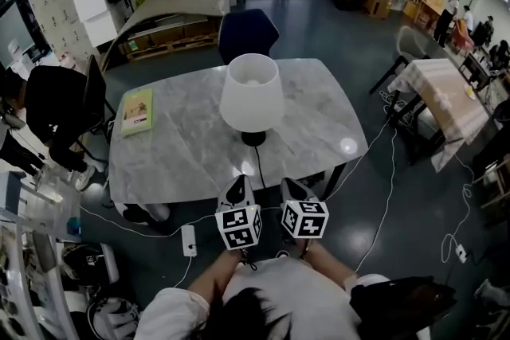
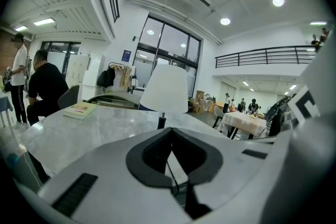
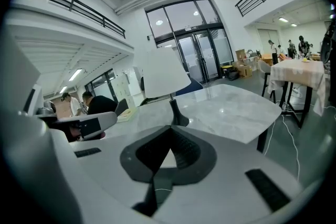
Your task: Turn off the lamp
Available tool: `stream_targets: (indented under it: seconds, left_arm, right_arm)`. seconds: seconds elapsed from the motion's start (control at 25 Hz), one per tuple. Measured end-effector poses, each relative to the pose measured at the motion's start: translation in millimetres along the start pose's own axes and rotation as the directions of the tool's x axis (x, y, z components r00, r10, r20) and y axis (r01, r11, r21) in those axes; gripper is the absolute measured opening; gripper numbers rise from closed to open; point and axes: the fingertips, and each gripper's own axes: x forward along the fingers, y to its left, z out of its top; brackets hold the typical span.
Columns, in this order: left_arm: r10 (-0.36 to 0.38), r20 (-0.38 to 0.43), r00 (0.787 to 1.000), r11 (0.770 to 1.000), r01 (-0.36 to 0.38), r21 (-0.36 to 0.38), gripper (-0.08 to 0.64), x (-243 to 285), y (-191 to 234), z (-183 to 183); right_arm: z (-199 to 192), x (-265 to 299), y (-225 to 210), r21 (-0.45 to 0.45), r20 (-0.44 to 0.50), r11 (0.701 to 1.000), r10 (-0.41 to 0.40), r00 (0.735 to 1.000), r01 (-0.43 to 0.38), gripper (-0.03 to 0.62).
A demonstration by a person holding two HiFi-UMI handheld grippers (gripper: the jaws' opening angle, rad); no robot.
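Two closed tools — left tool (image 1: 237, 183), right tool (image 1: 292, 187) — face the lamp (image 1: 251, 94), its base half-hidden under the shade.

Glossy marble-look table (image 1: 191, 147) bears a matt lampshade (image 1: 251, 95).

A green book (image 1: 137, 110) lies near the left edge of a grey marble table (image 1: 183, 159), a dark blue chair (image 1: 247, 33) stands at its far side, a person in black (image 1: 49, 109) sits off to the left, and a cloth-covered table (image 1: 443, 95) stands well apart on the right
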Motion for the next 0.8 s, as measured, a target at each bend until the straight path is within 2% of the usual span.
stream_targets:
  seconds: [0.8]
  left_arm:
    - [0.004, -0.029, 1.0, 1.0, -0.004, -0.009, 0.008, 4.5, -7.0, -11.4]
  right_arm:
    - [-0.3, -6.1, -4.0, -0.051, -0.007, 0.998, 0.023, 1.0, -0.023, -0.002]
